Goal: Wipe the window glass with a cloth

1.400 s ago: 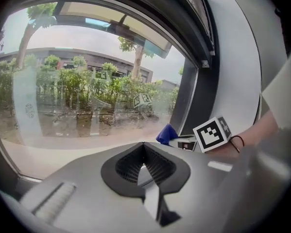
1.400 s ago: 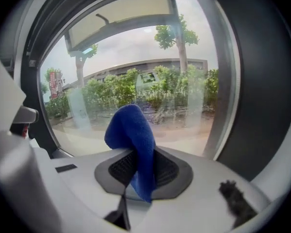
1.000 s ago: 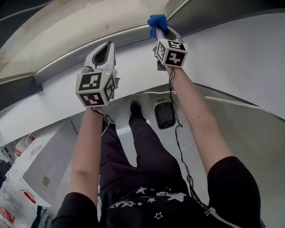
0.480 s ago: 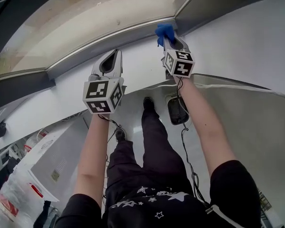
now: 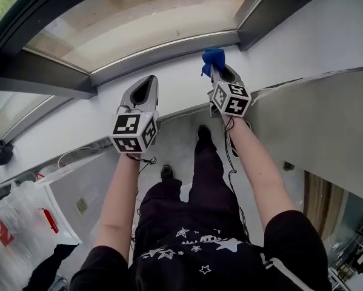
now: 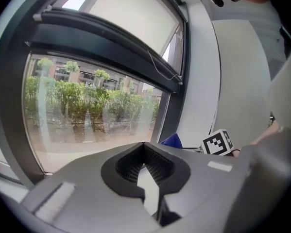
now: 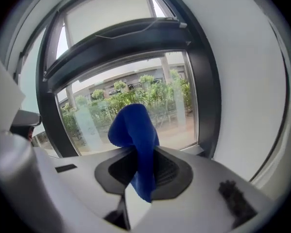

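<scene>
The window glass point(image 5: 139, 17) fills the top of the head view, with trees and buildings behind it point(image 6: 87, 110) point(image 7: 169, 101). My right gripper point(image 5: 215, 70) is shut on a blue cloth point(image 5: 213, 57), held up just below the glass's lower right corner. In the right gripper view the cloth point(image 7: 135, 130) sticks up from between the jaws of the right gripper point(image 7: 143, 161). To its left, my left gripper point(image 5: 146, 83) is shut with nothing in it, below the sill. In the left gripper view that gripper point(image 6: 144, 152) points at the glass, with the cloth point(image 6: 173, 140) showing past it.
A dark window frame point(image 5: 48, 71) borders the glass on the left and right point(image 5: 272, 5). White wall point(image 5: 333, 35) lies to the right. A white cabinet point(image 5: 78, 193) and a plastic bag point(image 5: 8, 223) sit at the lower left by the person's legs.
Both grippers have risen toward the window and the head view has tilted up, so more glass shows. The right gripper still holds the cloth.
</scene>
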### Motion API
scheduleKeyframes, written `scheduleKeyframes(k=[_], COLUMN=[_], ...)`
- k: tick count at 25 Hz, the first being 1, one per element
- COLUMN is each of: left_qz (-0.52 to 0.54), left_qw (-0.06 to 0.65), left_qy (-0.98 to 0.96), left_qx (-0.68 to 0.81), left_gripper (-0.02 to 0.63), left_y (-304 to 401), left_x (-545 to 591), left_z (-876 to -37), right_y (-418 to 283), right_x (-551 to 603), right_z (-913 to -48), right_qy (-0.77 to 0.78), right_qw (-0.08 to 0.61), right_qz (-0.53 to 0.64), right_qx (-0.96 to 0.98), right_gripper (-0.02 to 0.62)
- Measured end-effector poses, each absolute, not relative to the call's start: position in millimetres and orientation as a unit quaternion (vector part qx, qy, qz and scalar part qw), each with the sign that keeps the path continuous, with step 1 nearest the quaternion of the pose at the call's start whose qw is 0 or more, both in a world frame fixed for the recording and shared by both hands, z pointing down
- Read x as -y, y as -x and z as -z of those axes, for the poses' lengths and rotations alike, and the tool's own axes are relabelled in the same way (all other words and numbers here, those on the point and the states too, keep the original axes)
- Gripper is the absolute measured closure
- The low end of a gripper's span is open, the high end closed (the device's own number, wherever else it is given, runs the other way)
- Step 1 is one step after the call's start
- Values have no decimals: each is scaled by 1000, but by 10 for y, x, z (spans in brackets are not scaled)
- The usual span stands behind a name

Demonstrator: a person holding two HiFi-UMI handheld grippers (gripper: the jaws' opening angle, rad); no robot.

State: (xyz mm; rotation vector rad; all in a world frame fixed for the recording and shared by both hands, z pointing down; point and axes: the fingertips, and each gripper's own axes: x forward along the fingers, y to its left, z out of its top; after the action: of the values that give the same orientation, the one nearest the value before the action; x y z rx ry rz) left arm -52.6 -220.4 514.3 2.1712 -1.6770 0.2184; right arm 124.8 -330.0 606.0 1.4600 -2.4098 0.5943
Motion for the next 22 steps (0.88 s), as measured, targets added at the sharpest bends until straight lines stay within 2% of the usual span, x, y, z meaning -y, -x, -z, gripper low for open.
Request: scheduleKeyframes(k=[11, 15, 22], left_qz=[-45, -39, -45], left_qw=[172, 188, 165], left_qy=[-768, -769, -792], left_qx=[615, 609, 586], left_gripper=[597, 597, 597], left_y=[1285, 1253, 978], left_x=[726, 498, 300], left_z=[-4500, -4404, -4091], right_y=[-684, -664, -716], right_x=[1728, 1436, 1096], right_z=[-4984, -4747, -4435], right_qy=[-472, -468, -458], right_qw=[104, 97, 69], right_qz=[-170, -176, -196], right_qx=[859, 860, 864], right_gripper=[522, 522, 522])
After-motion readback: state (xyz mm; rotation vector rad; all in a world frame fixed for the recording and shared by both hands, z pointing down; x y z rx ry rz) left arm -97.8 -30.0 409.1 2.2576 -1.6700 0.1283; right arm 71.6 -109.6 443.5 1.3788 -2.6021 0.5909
